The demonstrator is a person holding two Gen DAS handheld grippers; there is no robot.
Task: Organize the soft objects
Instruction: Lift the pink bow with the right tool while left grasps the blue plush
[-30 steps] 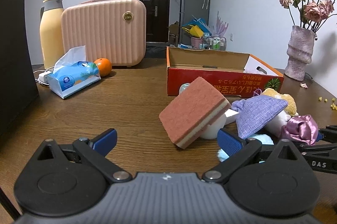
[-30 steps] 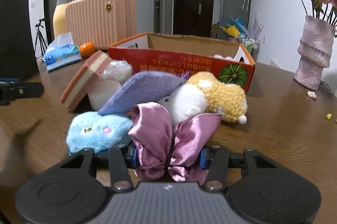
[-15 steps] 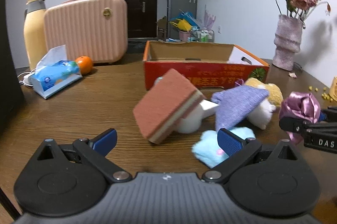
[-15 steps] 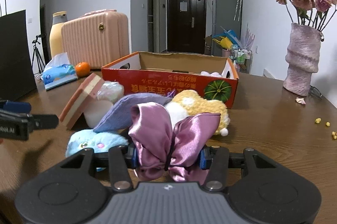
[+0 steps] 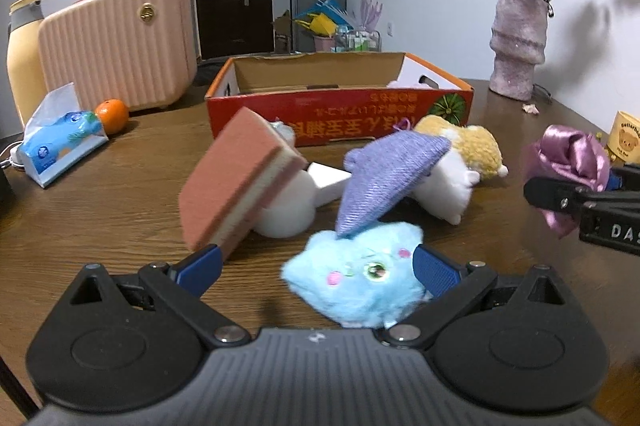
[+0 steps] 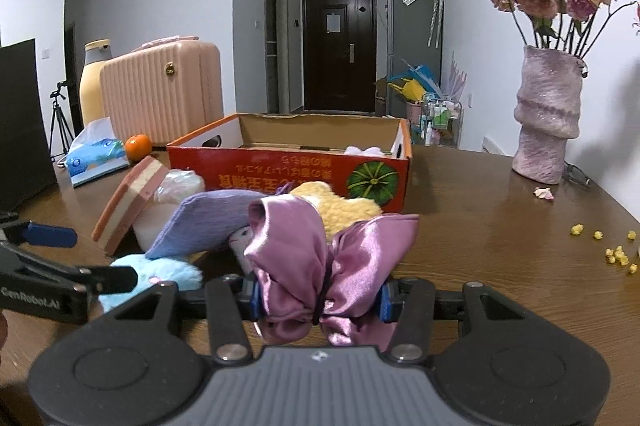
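Orange cardboard box (image 6: pixel 288 174) sits upper centre of the right wrist view, open top, directly ahead of both tongs across the wooden table (image 6: pixel 500 226); soft pile lies betw. tongs and box. Right gripper (image 6: pixel 320 300), bottom centre of frame, is pinched closed on the pink satin bow (image 6: pixel 328 258), bow's long axis running left-right across the fingers. Box lies straight fwd, so its drop looks like a plain push ahead.

Left gripper (image 5: pixel 318 264), bottom centre of its view, is spread wide, holding nothing. Blue plush toy (image 5: pixel 356 282) sits betw. its fingers, nearer the right-hand blue pad, part under the purple cloth pouch (image 5: pixel 390 178). Left is nearer the plush; probably next grab.
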